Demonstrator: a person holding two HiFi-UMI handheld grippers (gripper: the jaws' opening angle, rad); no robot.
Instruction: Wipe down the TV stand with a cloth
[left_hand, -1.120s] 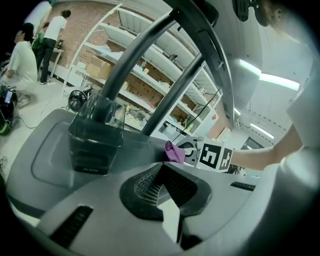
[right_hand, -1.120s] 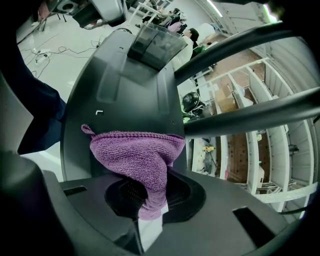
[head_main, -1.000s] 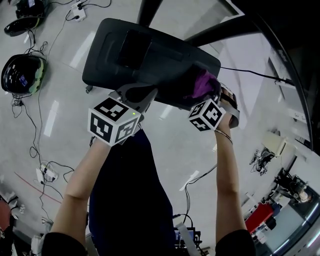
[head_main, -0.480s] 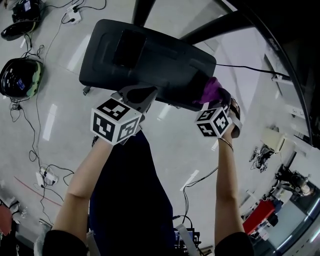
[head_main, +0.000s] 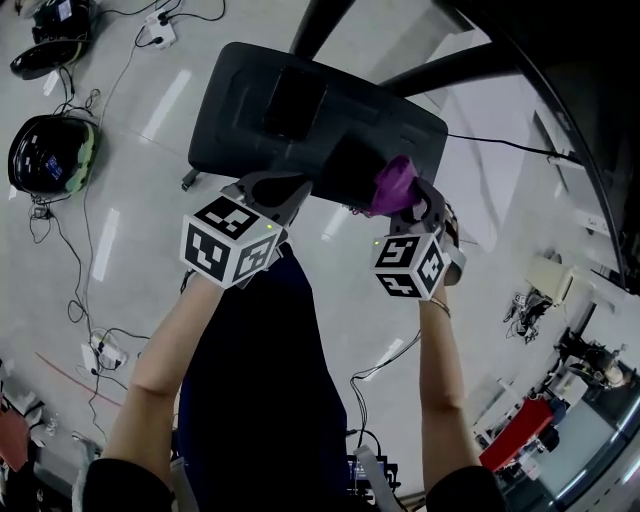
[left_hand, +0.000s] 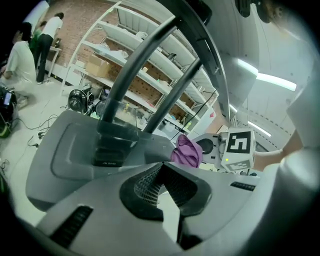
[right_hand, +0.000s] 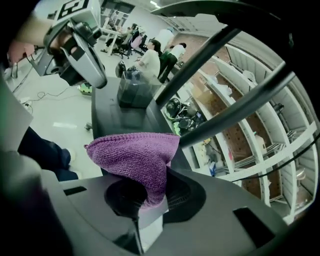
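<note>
Clamps purple cloth (right_hand: 132, 157) in right gripper (right_hand: 150, 197) on TV stand base (head_main: 300, 110) near poles (head_main: 440, 70); rests closed, empty left gripper (left_hand: 162, 164) alongside.

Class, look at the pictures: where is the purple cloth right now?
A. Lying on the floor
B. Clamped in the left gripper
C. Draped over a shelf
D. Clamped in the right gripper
D: in the right gripper view the purple cloth is pinched between the jaws of the right gripper, its free end bunched up above them.
</note>
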